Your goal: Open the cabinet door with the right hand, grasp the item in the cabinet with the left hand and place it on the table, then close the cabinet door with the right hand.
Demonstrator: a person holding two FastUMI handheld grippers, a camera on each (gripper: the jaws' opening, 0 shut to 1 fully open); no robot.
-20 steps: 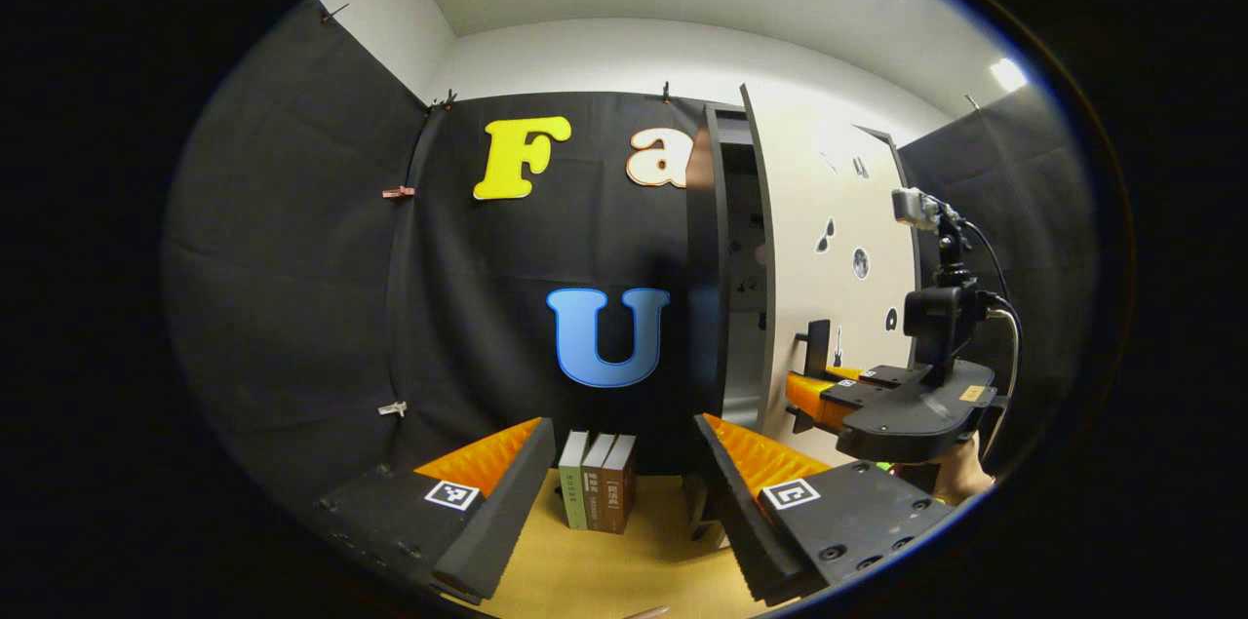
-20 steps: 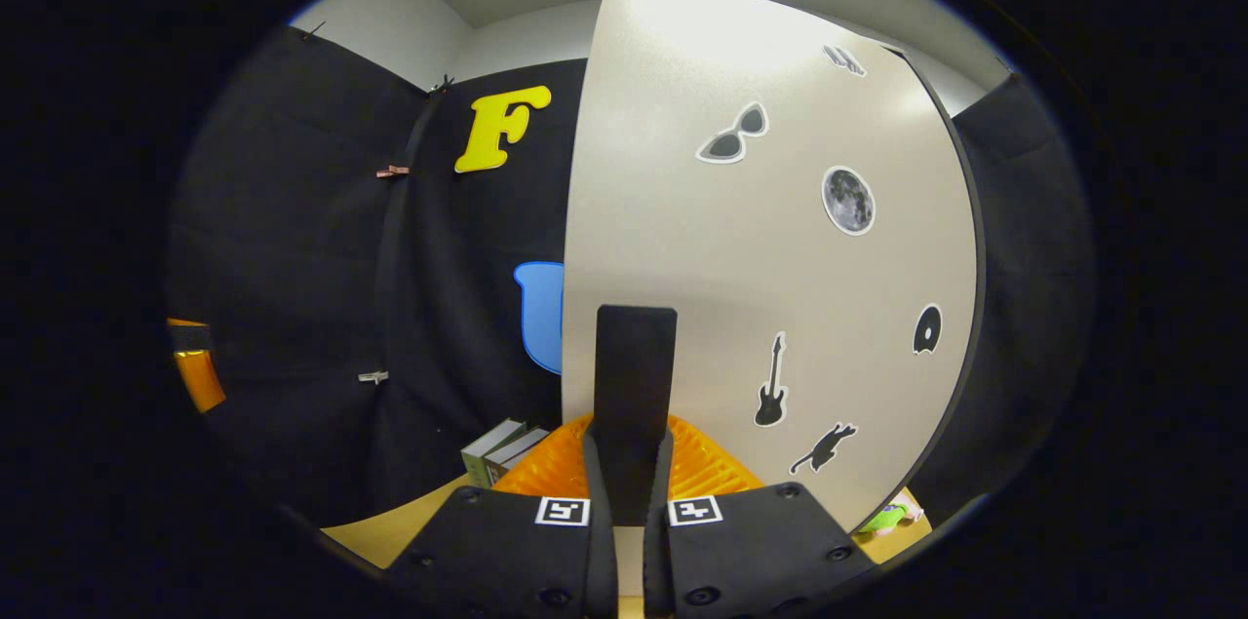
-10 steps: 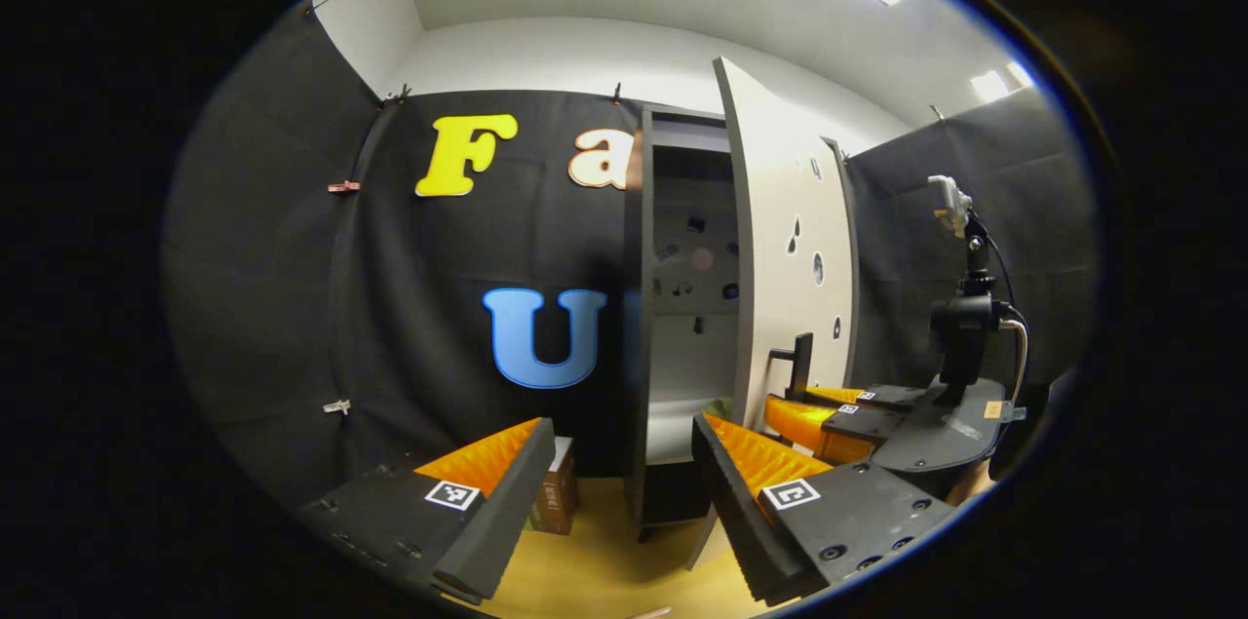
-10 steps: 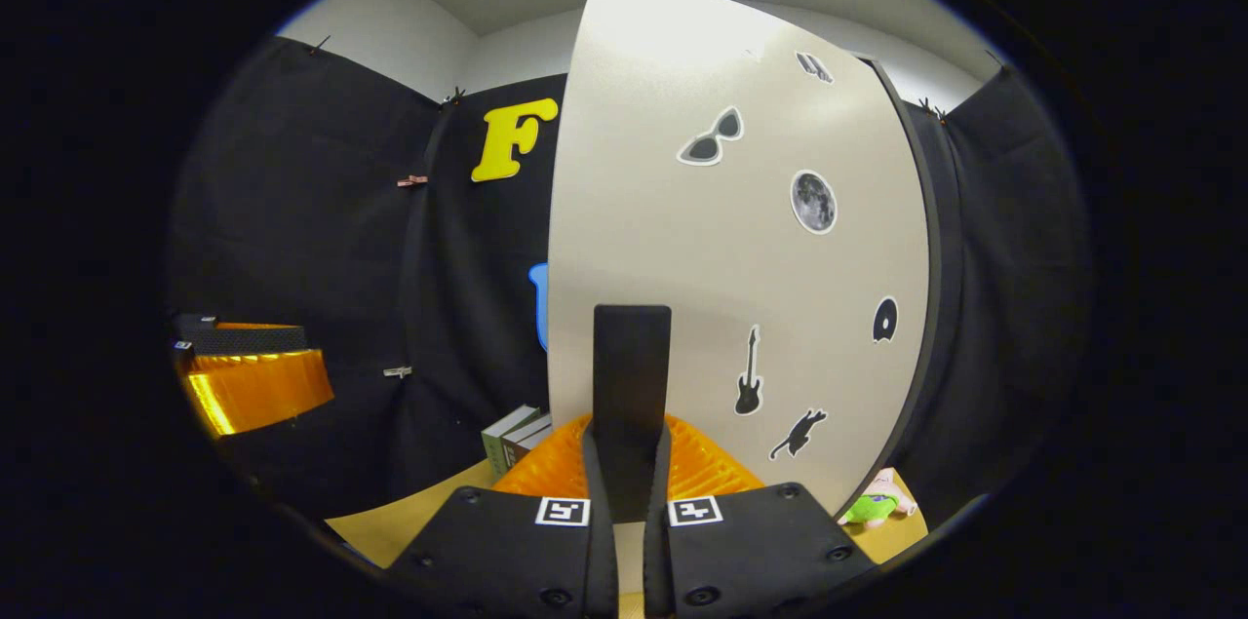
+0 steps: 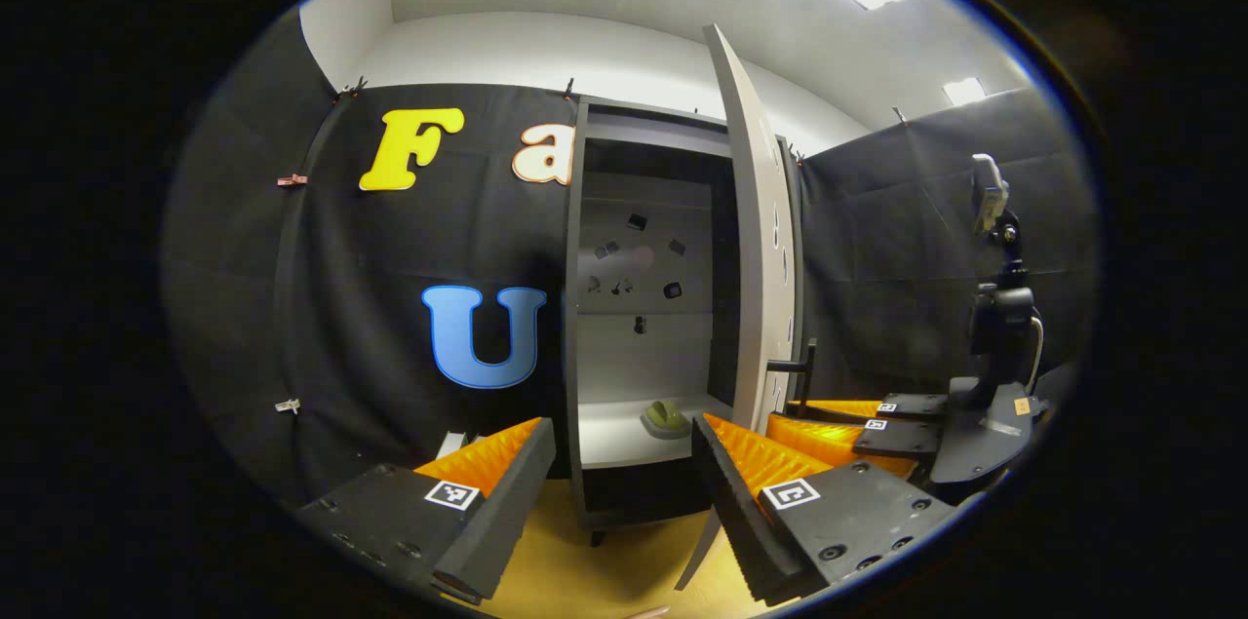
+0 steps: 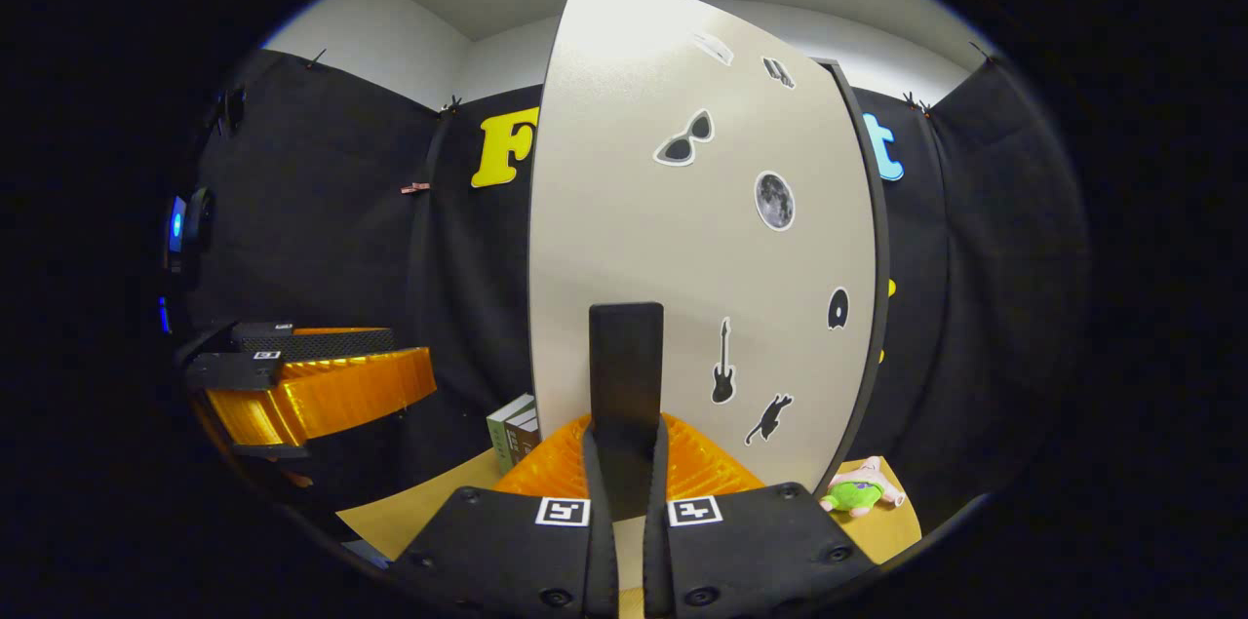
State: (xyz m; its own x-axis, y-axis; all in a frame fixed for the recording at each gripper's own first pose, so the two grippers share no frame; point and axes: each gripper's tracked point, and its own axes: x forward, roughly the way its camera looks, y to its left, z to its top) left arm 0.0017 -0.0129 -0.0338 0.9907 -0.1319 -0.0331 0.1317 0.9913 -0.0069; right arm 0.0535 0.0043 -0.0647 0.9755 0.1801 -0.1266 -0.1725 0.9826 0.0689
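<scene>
While the right hand-held gripper (image 6: 624, 463) clamps both fingers on the dark door handle (image 6: 626, 375), the cabinet door (image 6: 682, 239) stands swung wide, edge-on in the left gripper view. The first step, opening, looks essentially done. The left hand-held gripper (image 5: 624, 473) is spread open and holds nothing, pointed at the open cabinet (image 5: 648, 307). On the lower white shelf (image 5: 614, 439) lies the item (image 5: 666, 417), a small greenish object (its kind cannot be told at this size), towards the right of the shelf near the door's hinge side. The next move, by judgement, calls for the left hand-held gripper to reach forward into the opening, straddle the item and close on it, while the right one keeps the door held out of the way. Stickers on the door face show sunglasses (image 6: 683, 137), a moon (image 6: 774, 201), a guitar (image 6: 722, 375) and a cat; none carries readable writing. Books (image 6: 514, 431) stand on the worktop (image 6: 429, 507) beside the cabinet, spine text too small to read; a green plush toy (image 6: 858, 492) lies to the right.
</scene>
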